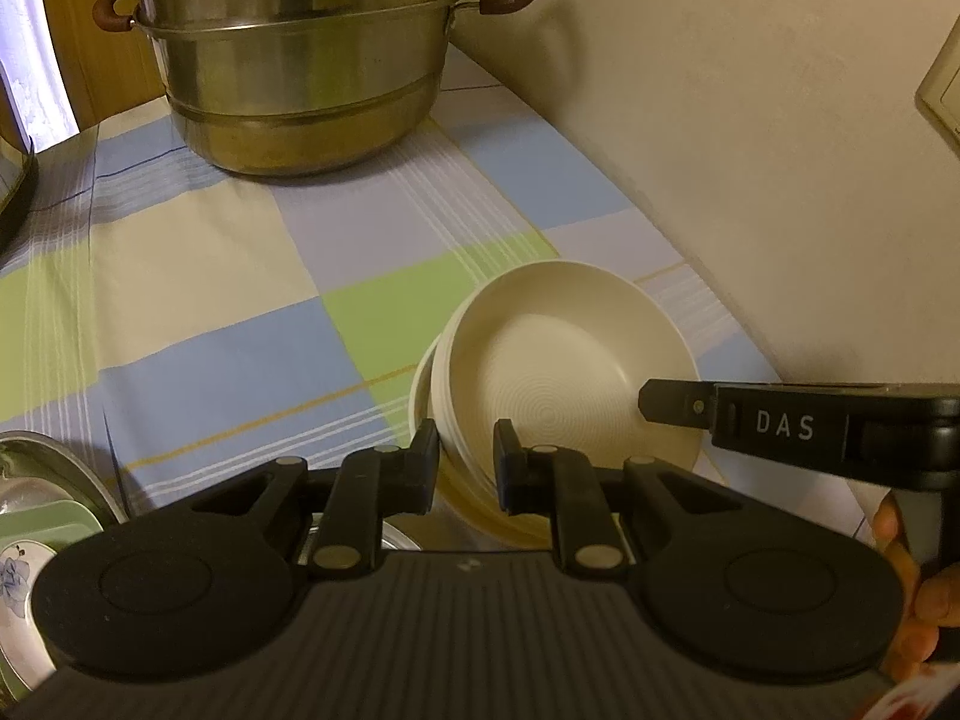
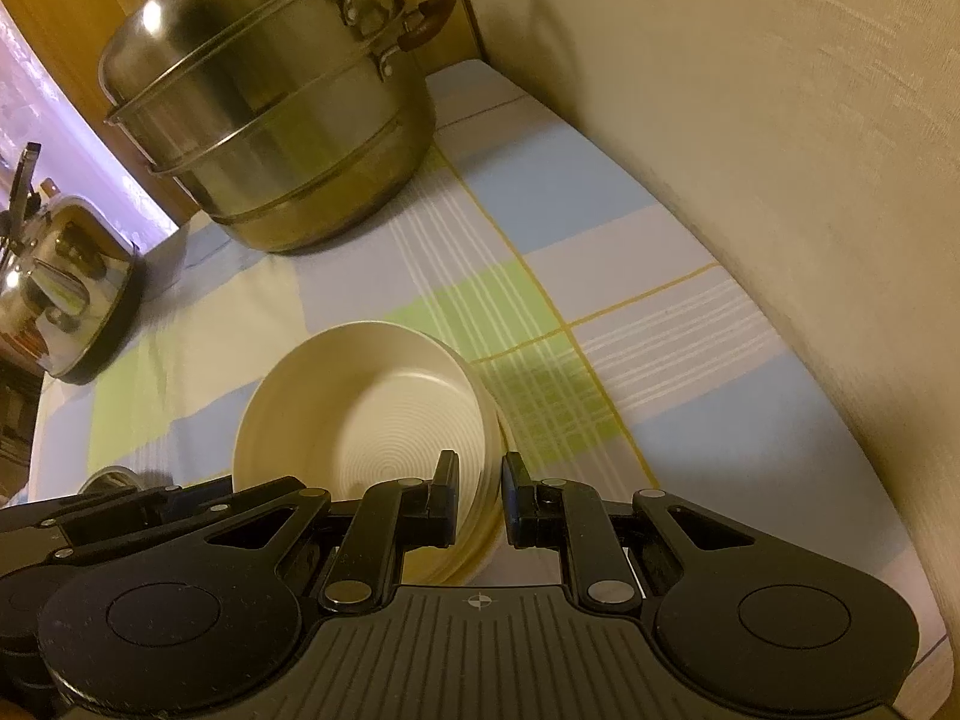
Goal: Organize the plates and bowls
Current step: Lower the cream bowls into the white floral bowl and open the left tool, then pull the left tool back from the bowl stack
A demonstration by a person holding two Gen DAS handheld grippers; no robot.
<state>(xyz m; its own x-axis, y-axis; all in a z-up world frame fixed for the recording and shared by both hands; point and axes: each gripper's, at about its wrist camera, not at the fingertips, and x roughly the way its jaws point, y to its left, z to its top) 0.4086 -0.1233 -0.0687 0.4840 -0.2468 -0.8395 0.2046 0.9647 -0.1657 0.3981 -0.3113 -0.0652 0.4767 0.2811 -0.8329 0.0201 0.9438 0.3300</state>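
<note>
My table (image 2: 690, 360) wears a checked cloth (image 1: 240, 276) of blue, green and cream. A plain cream wall (image 1: 720, 120) runs along its right edge, wood panelling (image 2: 66, 6) stands behind the far edge, and the light is warm and dim.

A home kitchen: a tall stainless-steel stacked steamer pot with brown handles (image 1: 300, 60) stands at the far edge of a desk under a pastel checked tablecloth (image 1: 240, 276), a shiny steel kettle (image 2: 66, 276) at its left edge, against a cream wall (image 2: 750, 120).
</note>
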